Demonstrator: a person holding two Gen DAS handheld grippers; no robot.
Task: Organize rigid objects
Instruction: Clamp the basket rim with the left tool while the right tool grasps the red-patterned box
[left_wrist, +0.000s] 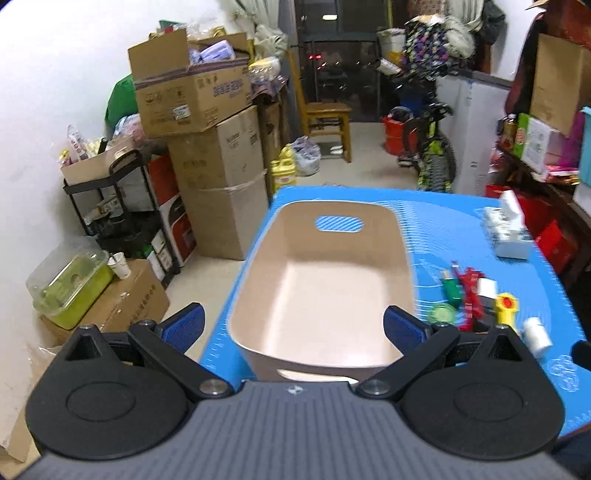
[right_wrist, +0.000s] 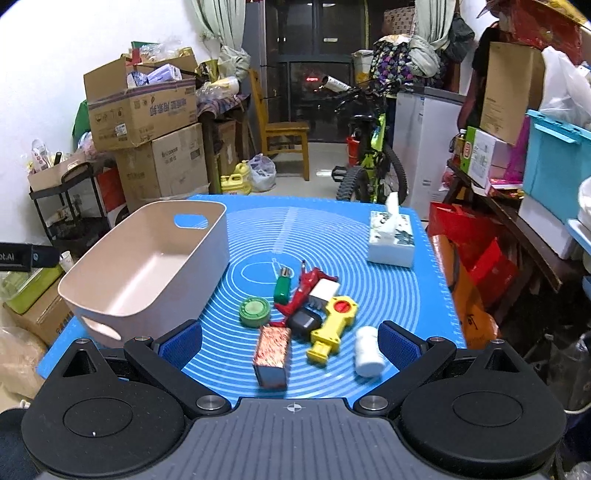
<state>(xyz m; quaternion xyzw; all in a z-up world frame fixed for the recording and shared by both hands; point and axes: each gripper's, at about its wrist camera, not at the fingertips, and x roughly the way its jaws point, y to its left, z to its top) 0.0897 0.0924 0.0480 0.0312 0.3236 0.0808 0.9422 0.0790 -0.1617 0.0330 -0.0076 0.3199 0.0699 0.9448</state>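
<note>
Bin (right_wrist: 147, 266) sitting empty; bottle (right_wrist: 366, 350), yellow toy (right_wrist: 332, 325), foil box (right_wrist: 272, 356), green tin (right_wrist: 254, 312) all waiting on mat (right_wrist: 369, 280). Left gripper (left_wrist: 293, 325), right gripper (right_wrist: 290, 341) both hovering released, grasping nothing.

bright room light from above. the left view is blurry, mostly at the table's (left_wrist: 461, 221) right edge. both views bend at the corners.
</note>
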